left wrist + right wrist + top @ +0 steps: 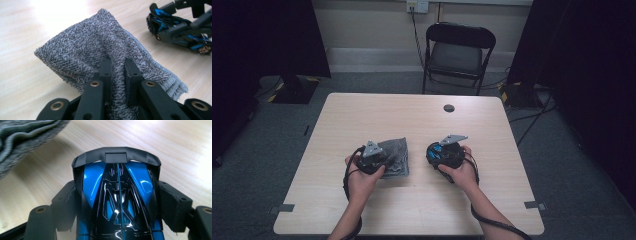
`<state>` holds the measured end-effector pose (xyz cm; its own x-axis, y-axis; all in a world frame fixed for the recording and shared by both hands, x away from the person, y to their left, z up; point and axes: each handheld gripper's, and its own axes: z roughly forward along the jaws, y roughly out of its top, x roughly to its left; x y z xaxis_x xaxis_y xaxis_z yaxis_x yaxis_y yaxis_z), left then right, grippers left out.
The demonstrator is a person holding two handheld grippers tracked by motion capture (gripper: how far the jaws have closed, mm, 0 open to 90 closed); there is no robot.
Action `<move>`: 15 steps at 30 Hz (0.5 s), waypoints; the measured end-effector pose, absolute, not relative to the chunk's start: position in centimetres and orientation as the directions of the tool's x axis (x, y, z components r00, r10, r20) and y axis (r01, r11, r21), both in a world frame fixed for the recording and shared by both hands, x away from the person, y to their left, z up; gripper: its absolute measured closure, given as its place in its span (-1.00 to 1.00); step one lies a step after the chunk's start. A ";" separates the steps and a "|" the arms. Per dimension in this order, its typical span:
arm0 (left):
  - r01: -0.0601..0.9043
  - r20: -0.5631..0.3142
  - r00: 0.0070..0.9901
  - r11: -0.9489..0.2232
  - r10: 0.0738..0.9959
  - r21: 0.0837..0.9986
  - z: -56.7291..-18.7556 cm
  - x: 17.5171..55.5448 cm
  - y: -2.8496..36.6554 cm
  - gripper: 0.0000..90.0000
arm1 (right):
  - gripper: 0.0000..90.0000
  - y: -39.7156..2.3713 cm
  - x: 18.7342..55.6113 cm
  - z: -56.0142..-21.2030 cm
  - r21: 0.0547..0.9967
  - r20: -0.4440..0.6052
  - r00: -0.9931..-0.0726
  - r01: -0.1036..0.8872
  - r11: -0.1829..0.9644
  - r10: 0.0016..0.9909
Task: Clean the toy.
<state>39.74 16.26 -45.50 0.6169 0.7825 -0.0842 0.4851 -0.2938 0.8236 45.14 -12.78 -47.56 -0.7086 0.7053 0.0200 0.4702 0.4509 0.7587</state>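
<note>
Nearby, grey cloth (95,47) beside blue toy car (117,195), chair (458,52) beyond table (412,115).

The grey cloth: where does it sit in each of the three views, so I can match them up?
High view: the grey cloth lies left of centre on the table, beside the left gripper.
Left gripper view: it lies mid-frame, a fold pinched between the fingers.
Right gripper view: only an edge, top left corner.
Shared landmark: the blue and black toy car, held by the right gripper, sits to the cloth's right.
</note>
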 end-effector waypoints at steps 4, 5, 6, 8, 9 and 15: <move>0.491 -0.075 0.647 -0.340 0.759 0.802 -45.2 40.6 15.5 0.78 | -0.43 -12.8 44.6 -46.6 0.774 0.037 -0.732 0.451 0.444 0.680; 0.501 -0.076 0.653 -0.355 0.754 0.789 -45.4 40.8 15.1 0.78 | -0.43 -12.7 44.4 -46.5 0.772 0.033 -0.741 0.445 0.454 0.671; 0.503 -0.060 0.662 -0.384 0.747 0.775 -45.7 40.9 14.8 0.77 | -0.43 -12.6 44.3 -46.4 0.767 0.019 -0.746 0.438 0.469 0.666; 0.525 -0.072 0.659 -0.389 0.749 0.757 -46.3 40.8 14.3 0.77 | -0.43 -12.5 44.2 -46.5 0.757 0.014 -0.753 0.438 0.486 0.658; 0.529 -0.076 0.651 -0.380 0.755 0.759 -46.7 40.8 14.1 0.75 | -0.43 -12.5 44.1 -46.6 0.755 0.019 -0.752 0.443 0.484 0.659; 0.502 -0.059 0.602 -0.320 0.796 0.804 -47.1 40.0 13.6 0.06 | -0.43 -12.8 44.0 -47.3 0.748 0.026 -0.745 0.457 0.482 0.667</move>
<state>40.04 13.64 -47.08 0.6023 0.7961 -0.0590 0.5018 -0.3200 0.8036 43.99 -12.75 -47.34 -0.7448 0.6667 0.0258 0.4572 0.4818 0.7475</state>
